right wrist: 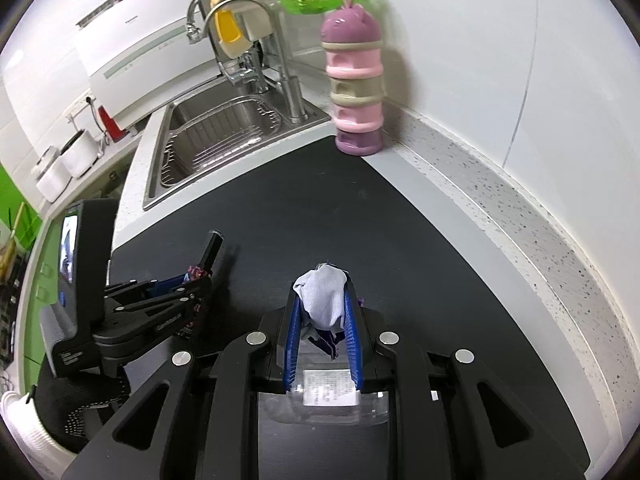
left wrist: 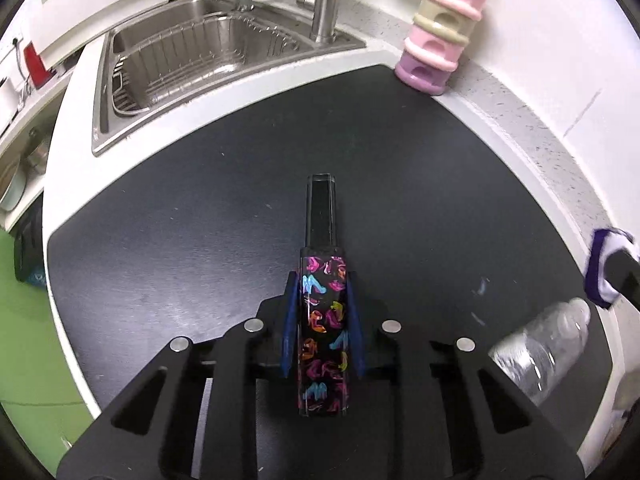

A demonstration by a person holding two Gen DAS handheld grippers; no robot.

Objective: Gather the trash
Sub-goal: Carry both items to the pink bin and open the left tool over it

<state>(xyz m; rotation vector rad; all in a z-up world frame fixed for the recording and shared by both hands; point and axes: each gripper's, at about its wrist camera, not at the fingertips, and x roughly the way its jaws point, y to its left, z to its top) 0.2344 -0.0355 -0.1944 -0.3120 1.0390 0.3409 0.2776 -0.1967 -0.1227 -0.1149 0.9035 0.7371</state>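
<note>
Left gripper [left wrist: 323, 280] has its blue pads [left wrist: 291, 320] pressed to both sides of a slim black box printed with bright shoes [left wrist: 323, 336], whose clear black cap end juts out toward the far side over the dark mat [left wrist: 180, 240]. Right gripper [right wrist: 323, 300] is clamped tight on a crumpled pale cloth scrap with purple trim [right wrist: 322, 300], which bulges out past the fingertips. Near its base, a clear plastic package with a white label [right wrist: 328, 394] lies on the mat. From the left wrist view a clear plastic bottle [left wrist: 544, 344] lies at the near right. A pink stacked container [right wrist: 356, 92] stands upright at the far corner, beside the steel sink [right wrist: 224, 136].
</note>
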